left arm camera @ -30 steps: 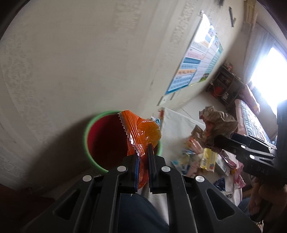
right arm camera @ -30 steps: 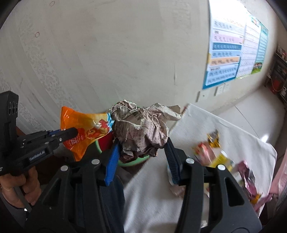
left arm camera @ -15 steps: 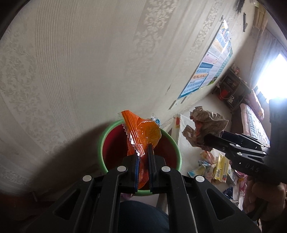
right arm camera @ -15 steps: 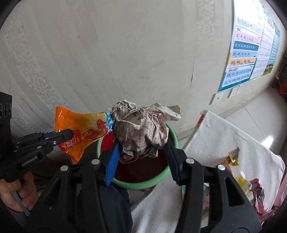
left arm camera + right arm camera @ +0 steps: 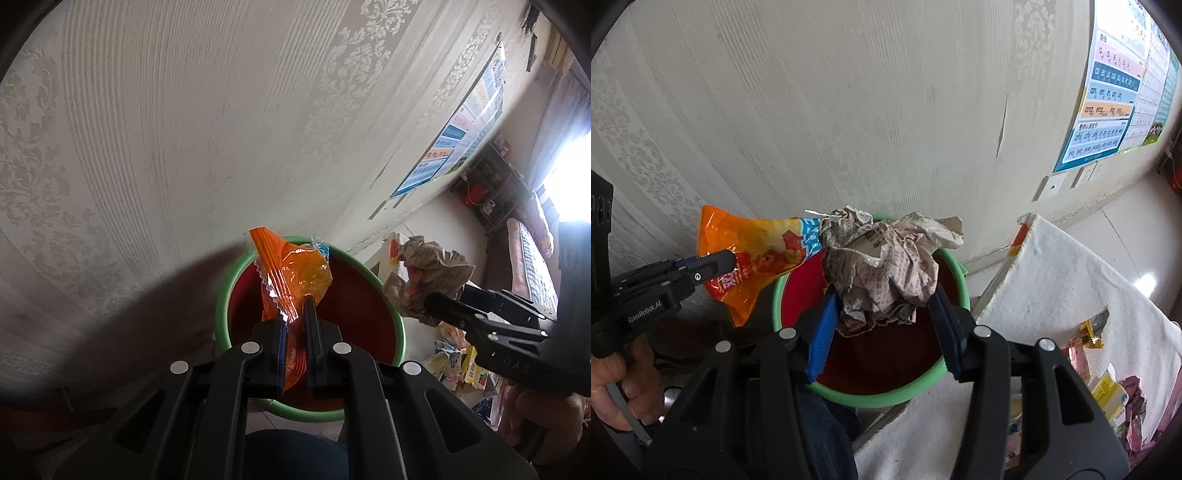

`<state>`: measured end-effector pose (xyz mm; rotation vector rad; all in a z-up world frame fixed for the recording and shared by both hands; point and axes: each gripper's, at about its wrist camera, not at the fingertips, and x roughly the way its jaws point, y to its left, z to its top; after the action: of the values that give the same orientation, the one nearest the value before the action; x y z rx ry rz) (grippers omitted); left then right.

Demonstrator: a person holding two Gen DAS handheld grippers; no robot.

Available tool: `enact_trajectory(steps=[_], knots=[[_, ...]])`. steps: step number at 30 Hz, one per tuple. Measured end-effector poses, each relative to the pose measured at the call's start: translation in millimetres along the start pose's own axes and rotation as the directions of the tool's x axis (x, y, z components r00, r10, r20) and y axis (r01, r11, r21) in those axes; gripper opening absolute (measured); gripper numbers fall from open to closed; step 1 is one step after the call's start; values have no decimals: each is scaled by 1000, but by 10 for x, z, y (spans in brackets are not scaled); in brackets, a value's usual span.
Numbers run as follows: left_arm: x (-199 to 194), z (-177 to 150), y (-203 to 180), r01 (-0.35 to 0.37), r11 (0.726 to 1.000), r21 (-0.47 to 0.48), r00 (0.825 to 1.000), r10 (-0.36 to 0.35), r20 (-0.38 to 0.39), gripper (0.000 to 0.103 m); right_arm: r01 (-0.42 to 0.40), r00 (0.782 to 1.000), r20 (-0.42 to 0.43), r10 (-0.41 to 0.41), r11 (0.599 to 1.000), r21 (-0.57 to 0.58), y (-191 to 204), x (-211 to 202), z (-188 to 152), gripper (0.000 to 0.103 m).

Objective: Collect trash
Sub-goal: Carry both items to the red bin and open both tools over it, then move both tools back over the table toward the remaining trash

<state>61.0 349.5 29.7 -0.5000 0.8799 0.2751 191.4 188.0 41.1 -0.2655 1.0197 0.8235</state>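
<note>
You're holding both loads over the bin w/ green rim, red inside. Left tool is clamping tight on the orange snack wrapper, pinching it low so most of it is sticking up ahead of the tips, above the bin's mouth. Right tool is squeezing the crumpled newspaper ball, jaws partway apart since the wad is bulky (it's sitting right over the opening). Both look ready to drop, imo. More wrappers are waiting on the white cloth, right of the right tool.
</note>
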Motion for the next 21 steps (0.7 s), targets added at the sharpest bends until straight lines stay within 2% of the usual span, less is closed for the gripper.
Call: enact_trajectory(steps=[6,9,11,13,15,21], knots=[[138,-24,34,7,1000,1,999,-7,-31,6,-2,1000,-22,2,1000,8,-13,155,-11,50],[236,-37,55,30,1000,-9,998,-30,-64,9,3,999,-42,-2,1000,21,-46,219,-27,54],[268,-45,51,17,1000,-16,998,-18,-63,24,14,999,-49,-13,1000,27,-66,229,-48,65],[254,-56,66,18,999,-44,999,-20,-51,53,20,999,-50,-19,999,30,-90,222,-60,71],[230,-68,73,34,998,-61,999,-37,-38,59,23,999,-40,-21,999,33,-111,190,-69,73],[135,-175,27,23,998,-62,999,-25,-30,79,35,999,-7,-35,998,60,-167,-40,-134,80]])
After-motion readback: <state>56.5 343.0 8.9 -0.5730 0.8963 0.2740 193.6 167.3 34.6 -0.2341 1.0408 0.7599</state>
